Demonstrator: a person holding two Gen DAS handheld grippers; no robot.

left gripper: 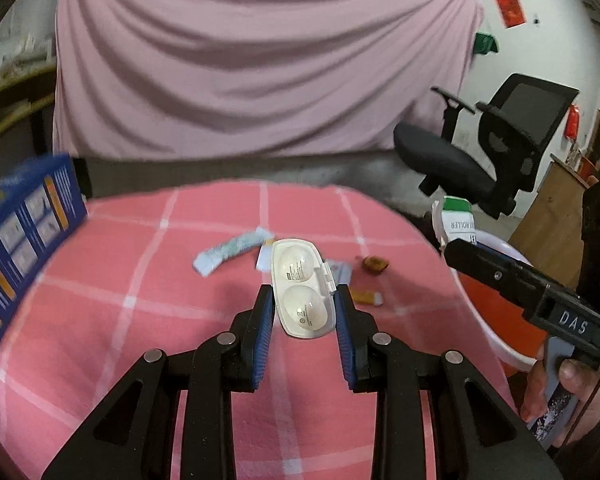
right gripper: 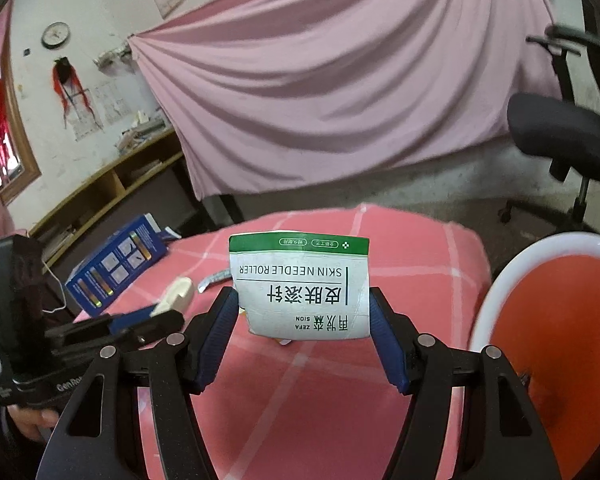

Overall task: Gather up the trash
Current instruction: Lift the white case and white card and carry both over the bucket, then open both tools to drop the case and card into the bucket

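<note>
Nearest the left wrist camera, the left gripper [left gripper: 304, 312] is clenched on a white plastic case [left gripper: 302, 286], its blue pads pressing the case's two long sides, so the long axis runs straight forward along the fingers and the case is lifted clear of the pink checked cloth on the counter [left gripper: 140, 280]. In the right wrist view the right gripper [right gripper: 304, 312] likewise grasps a white-and-green skin needle roller packet [right gripper: 304, 288], held upright by its side edges with the green band at the top. Both pieces of trash are thus in hand and off the counter. The relation that matters next is to the orange bin with a white rim [right gripper: 548, 320]: it stands just off the counter's right edge, close beside the right gripper, so the packet likely needs only a short swing to the right, while the case has to cross further over. Left on the cloth are a pale wrapper [left gripper: 228, 252], a flat sachet [left gripper: 342, 271] and small brown scraps [left gripper: 374, 264] beyond the case, with a blue box [left gripper: 24, 236] at the far left. A black office chair [left gripper: 496, 148] and a pink hanging sheet [left gripper: 260, 60] stand behind.
</note>
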